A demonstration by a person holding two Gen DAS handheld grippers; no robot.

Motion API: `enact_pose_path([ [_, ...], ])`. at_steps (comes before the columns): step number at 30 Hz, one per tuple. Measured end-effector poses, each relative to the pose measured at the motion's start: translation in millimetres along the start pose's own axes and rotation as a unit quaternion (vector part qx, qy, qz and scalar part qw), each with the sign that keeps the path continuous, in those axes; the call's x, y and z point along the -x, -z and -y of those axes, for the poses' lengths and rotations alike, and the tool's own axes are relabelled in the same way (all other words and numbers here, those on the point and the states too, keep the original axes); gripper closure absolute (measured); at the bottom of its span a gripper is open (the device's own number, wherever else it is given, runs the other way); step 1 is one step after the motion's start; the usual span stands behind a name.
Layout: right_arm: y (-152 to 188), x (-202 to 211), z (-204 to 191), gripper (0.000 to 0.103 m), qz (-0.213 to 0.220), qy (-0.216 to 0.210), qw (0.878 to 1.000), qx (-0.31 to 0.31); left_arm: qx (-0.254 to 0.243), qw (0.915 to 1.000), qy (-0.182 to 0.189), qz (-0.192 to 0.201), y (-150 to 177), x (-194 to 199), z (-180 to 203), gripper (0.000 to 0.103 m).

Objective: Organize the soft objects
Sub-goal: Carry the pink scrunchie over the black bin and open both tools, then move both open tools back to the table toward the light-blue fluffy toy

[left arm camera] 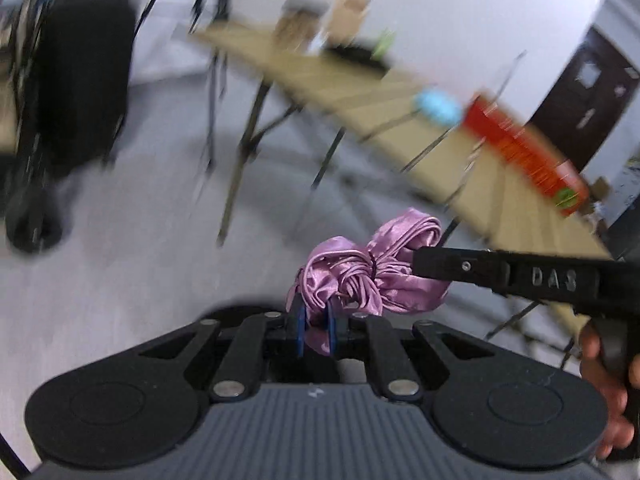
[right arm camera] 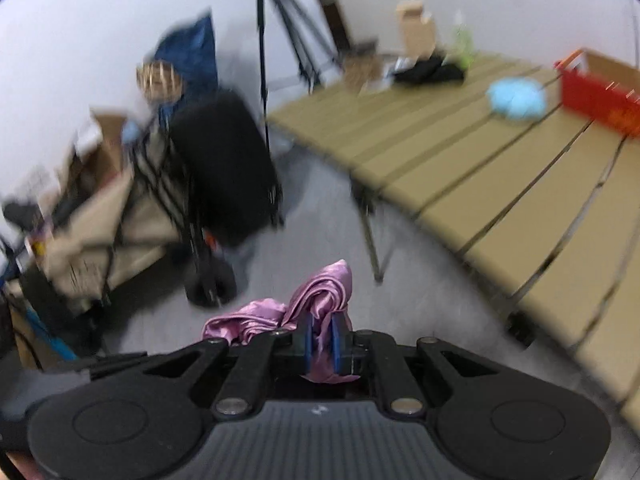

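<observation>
A shiny pink satin cloth [left arm camera: 360, 276] hangs bunched in the air over the grey floor, held at both ends. My left gripper [left arm camera: 316, 330] is shut on one end, cloth pinched between its blue pads. In the left wrist view the black right gripper [left arm camera: 500, 274] reaches in from the right, a hand [left arm camera: 604, 392] on its grip. The right wrist view has the same pink cloth [right arm camera: 320, 300] clamped in my right gripper [right arm camera: 323, 344], which is shut on it. A light blue soft object [right arm camera: 516, 98] lies on the tan slatted table [right arm camera: 500, 184].
A red box [left arm camera: 524, 148] stands on the table [left arm camera: 360, 88] beside the blue object [left arm camera: 438, 108]. Cardboard boxes [right arm camera: 416, 28] and dark cloth [right arm camera: 432, 70] sit at the table's far end. A black suitcase [right arm camera: 224, 168], a tripod [right arm camera: 276, 20] and a cluttered cart [right arm camera: 100, 216] stand on the floor.
</observation>
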State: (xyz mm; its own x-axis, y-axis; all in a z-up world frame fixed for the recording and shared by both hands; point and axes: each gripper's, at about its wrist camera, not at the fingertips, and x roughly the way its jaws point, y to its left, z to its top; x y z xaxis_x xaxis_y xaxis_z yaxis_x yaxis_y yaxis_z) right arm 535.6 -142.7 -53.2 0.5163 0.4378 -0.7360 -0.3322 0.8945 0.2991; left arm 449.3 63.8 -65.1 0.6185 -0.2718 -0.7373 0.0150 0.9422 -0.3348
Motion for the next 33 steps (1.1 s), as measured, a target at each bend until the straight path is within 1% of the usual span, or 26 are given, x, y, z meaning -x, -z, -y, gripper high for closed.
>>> enact_pose_path([
  [2, 18, -34, -10, 0.094, -0.030, 0.013, 0.999, 0.019, 0.000, 0.9992, -0.018, -0.037, 4, -26, -20, 0.092],
  [5, 37, -81, -8, 0.097, -0.080, 0.019, 0.997, 0.010, -0.024, 0.9959, -0.051, -0.070, 9, -63, -38, 0.092],
  [7, 42, -107, -1, 0.098, -0.103, 0.021, 0.994, -0.002, -0.030, 0.9939, -0.050, -0.094, 10, -85, -43, 0.092],
  [9, 47, -130, 8, 0.098, -0.122, 0.022, 0.992, -0.021, -0.040, 0.9921, -0.053, -0.107, 10, -104, -45, 0.092],
  [10, 49, -140, 11, 0.097, -0.131, 0.023, 0.991, -0.028, -0.048, 0.9914, -0.048, -0.112, 8, -114, -45, 0.090],
  [11, 50, -149, 13, 0.097, -0.136, 0.028, 0.990, -0.027, -0.052, 0.9909, -0.047, -0.115, 9, -120, -47, 0.086],
  [12, 50, -154, 17, 0.093, -0.139, 0.040, 0.989, -0.024, -0.052, 0.9906, -0.049, -0.117, 10, -127, -48, 0.073],
  [13, 51, -160, 18, 0.091, -0.143, 0.054, 0.988, -0.021, -0.050, 0.9900, -0.054, -0.120, 11, -132, -50, 0.061],
  [15, 57, -167, 23, 0.090, -0.153, 0.060, 0.986, -0.009, -0.058, 0.9871, -0.068, -0.133, 12, -137, -52, 0.057],
  [17, 60, -172, 22, 0.085, -0.166, 0.058, 0.984, 0.003, -0.066, 0.9852, -0.074, -0.140, 17, -141, -53, 0.055],
  [18, 61, -174, 22, 0.078, -0.172, 0.053, 0.984, 0.011, -0.071, 0.9839, -0.081, -0.142, 18, -141, -52, 0.053],
  [20, 64, -180, 24, 0.075, -0.186, 0.054, 0.981, 0.019, -0.081, 0.9813, -0.092, -0.149, 20, -145, -51, 0.049],
  [21, 65, -183, 27, 0.073, -0.193, 0.051, 0.980, 0.015, -0.080, 0.9811, -0.093, -0.149, 21, -146, -51, 0.046],
  [22, 66, -185, 31, 0.072, -0.200, 0.046, 0.979, 0.004, -0.077, 0.9813, -0.093, -0.150, 21, -148, -51, 0.045],
  [24, 66, -188, 38, 0.072, -0.207, 0.041, 0.977, -0.015, -0.076, 0.9813, -0.093, -0.151, 20, -147, -51, 0.044],
  [27, 63, -186, 40, 0.072, -0.198, 0.045, 0.979, -0.014, -0.082, 0.9811, -0.096, -0.146, 20, -144, -52, 0.042],
  [29, 61, -179, 38, 0.072, -0.190, 0.045, 0.981, -0.013, -0.090, 0.9798, -0.110, -0.141, 21, -135, -52, 0.042],
  [30, 60, -173, 38, 0.071, -0.184, 0.043, 0.982, -0.011, -0.094, 0.9795, -0.120, -0.132, 20, -127, -51, 0.042],
  [32, 57, -155, 34, 0.067, -0.162, 0.045, 0.986, 0.000, -0.091, 0.9823, -0.127, -0.103, 16, -104, -48, 0.042],
  [33, 56, -143, 31, 0.063, -0.147, 0.048, 0.988, 0.007, -0.089, 0.9837, -0.131, -0.085, 14, -88, -44, 0.042],
])
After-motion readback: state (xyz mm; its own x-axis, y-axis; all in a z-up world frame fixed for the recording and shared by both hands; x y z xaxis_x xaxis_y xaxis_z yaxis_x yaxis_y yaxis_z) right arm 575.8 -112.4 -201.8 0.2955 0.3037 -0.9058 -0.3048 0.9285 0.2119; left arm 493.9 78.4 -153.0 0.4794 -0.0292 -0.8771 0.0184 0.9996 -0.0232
